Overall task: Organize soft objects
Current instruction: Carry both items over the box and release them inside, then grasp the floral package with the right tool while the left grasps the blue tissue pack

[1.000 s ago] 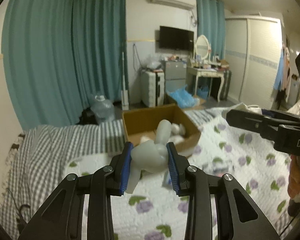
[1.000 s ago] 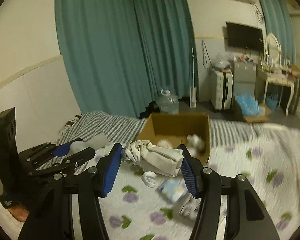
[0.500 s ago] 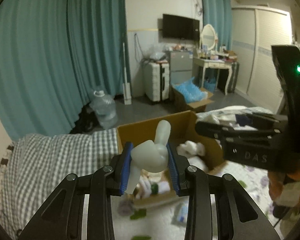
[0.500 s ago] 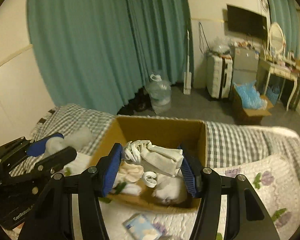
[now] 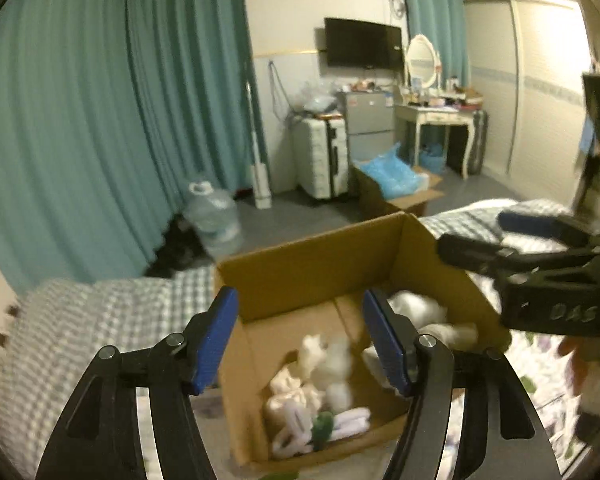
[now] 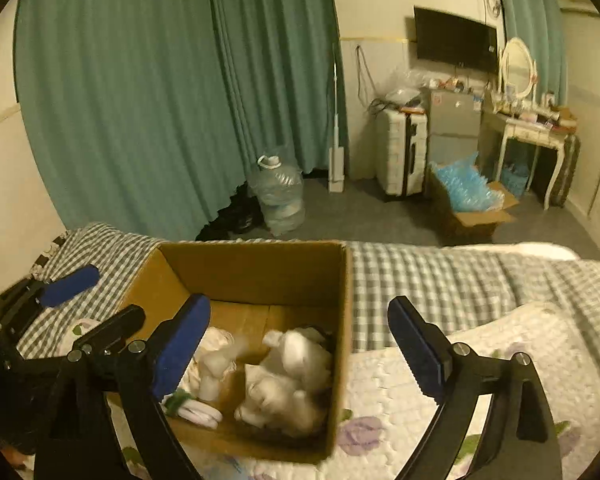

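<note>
In the left wrist view, the left gripper (image 5: 300, 340) hangs over the near-left corner of an open cardboard box (image 5: 316, 256) that sits on the bed. Its 2 blue-padded fingers (image 5: 216, 340) stand wide apart with nothing between them. Inside the box lie soft white items (image 5: 328, 356), blurred: a fluffy clump toward the middle, a cream fabric bundle (image 5: 288, 396) nearer the front wall, and white rolled pieces with a dark green bit (image 5: 322, 426) at the front. More white stuffing (image 5: 416, 308) lies against the box's right wall. The right gripper (image 5: 512, 240) reaches in from the right of the box, above its right wall. Left of the box lies a grey checked blanket (image 5: 100, 312). Beyond the box, on the floor, stand a water jug (image 5: 214, 220) and a white suitcase (image 5: 322, 156).

In the right wrist view, the right gripper (image 6: 300, 348) is also spread wide and holds nothing; its left finger sits over the box (image 6: 260, 268) interior, its right finger outside the box's right wall, over the floral quilt (image 6: 400, 408). A heap of white soft pieces (image 6: 288, 376) fills the box's right half, with smaller white items (image 6: 216, 364) to its left. The left gripper (image 6: 72, 304) shows at the box's left side, spread open.
</note>
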{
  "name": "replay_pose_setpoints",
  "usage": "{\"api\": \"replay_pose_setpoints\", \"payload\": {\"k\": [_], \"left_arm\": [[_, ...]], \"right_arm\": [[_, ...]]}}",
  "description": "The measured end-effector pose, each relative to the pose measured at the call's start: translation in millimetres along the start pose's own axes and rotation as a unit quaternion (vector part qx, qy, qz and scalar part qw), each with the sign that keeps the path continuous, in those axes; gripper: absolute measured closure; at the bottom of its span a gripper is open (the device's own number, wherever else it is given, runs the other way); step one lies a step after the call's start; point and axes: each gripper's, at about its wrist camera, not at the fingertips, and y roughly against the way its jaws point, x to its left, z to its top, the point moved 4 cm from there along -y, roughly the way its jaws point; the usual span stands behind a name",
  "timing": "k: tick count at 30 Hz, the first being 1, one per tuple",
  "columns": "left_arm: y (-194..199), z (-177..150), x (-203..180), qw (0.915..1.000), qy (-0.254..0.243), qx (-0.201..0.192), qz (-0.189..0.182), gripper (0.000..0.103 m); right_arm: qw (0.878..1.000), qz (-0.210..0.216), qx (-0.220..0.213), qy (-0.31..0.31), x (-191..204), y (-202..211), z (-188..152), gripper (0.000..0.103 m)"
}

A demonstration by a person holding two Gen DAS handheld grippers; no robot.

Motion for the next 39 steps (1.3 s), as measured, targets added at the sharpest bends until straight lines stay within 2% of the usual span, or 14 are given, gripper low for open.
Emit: {"api": "replay_pose_setpoints", "payload": {"k": [3,7,8,12,13,14,15,19,23,25,29,33,39], "left_arm": [[17.1,4.9,-5.8,0.9998,-0.014,-0.007,0.015,0.038],[70.0,20.5,-8.5,0.9987,-0.017,-0.035,0.032,0.037],[83.1,24.6,-8.5,0.9978,-0.020,-0.043,0.046,0.031],[162.2,38.1,-10.5,0.9930,-0.011,-0.100,0.062,0.027],[189.3,40.6,-12.0,0.9900,-0.012,-0.121,0.072,0.025],[208.1,42.0,-13.4,0.9873,-0.013,-0.137,0.080,0.019],[232.1,43.3,-15.2,0.9838,-0.012,-0.156,0.087,0.018],[294.8,42.5,-24.7,0.9787,-0.007,-0.192,0.072,0.018],[329.3,32.3,-31.7,0.9755,-0.007,-0.207,0.076,0.018],[337.2,25.7,-35.9,0.9755,-0.002,-0.206,0.077,0.018],[325.0,10.8,-38.5,0.9823,0.011,-0.175,0.066,0.018],[292.6,-12.4,-37.4,0.9872,0.037,-0.138,0.071,0.018],[232.0,-60.0,-44.1,0.9909,0.066,-0.079,0.086,0.018]], "right_arm": [[1.000,-0.010,-0.019,0.016,3.2,37.3,7.6,0.010],[0.998,-0.009,-0.054,0.017,9.2,100.3,21.4,0.007],[0.998,-0.009,-0.062,0.019,11.0,117.9,24.6,0.007],[0.995,-0.016,-0.092,0.032,24.1,188.8,31.6,0.004],[0.994,-0.016,-0.102,0.034,26.2,203.9,31.6,0.003],[0.993,-0.014,-0.109,0.039,29.2,219.4,30.9,0.001],[0.993,-0.011,-0.113,0.045,33.5,236.8,28.8,0.001],[0.991,0.004,-0.127,0.052,43.1,284.5,19.3,0.001],[0.989,0.021,-0.131,0.066,48.8,314.3,-2.5,0.001],[0.988,0.024,-0.127,0.081,51.7,318.2,-17.5,0.001],[0.988,0.031,-0.104,0.108,47.8,298.4,-51.5,0.001],[0.988,0.040,-0.059,0.137,42.4,251.8,-96.5,0.001],[0.983,0.046,0.041,0.171,29.3,158.0,-169.9,0.001]]}}
